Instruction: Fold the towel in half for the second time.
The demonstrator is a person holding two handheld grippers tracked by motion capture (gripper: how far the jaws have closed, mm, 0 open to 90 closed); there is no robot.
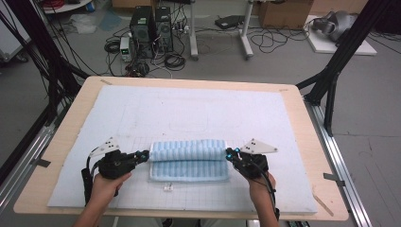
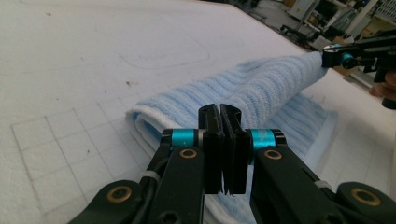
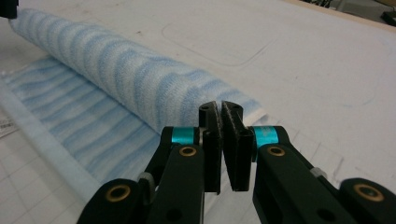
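A grey concrete floor (image 1: 283, 66) spreads behind the work area, strewn with black cables, two dark computer towers (image 1: 151, 30), the white legs of a stand (image 1: 246, 45) and cardboard boxes (image 1: 283, 12) at the far wall. Black frame struts (image 1: 340, 61) slant down at both sides of the pale wooden counter (image 1: 302, 109). A white mat (image 1: 189, 109) printed with a faint grid covers most of the counter top; a rounded outline is drawn on it near the middle.

On the near half of the mat lies a blue-and-white striped towel (image 1: 189, 161), partly rolled: the roll sits along its far edge and a flat layer spreads toward the person.

The left gripper (image 1: 144, 154) meets the roll's left end, the right gripper (image 1: 229, 154) its right end, each in one of the person's hands. In both gripper views the fingers are clenched together; whether towel fabric is pinched between them cannot be told.
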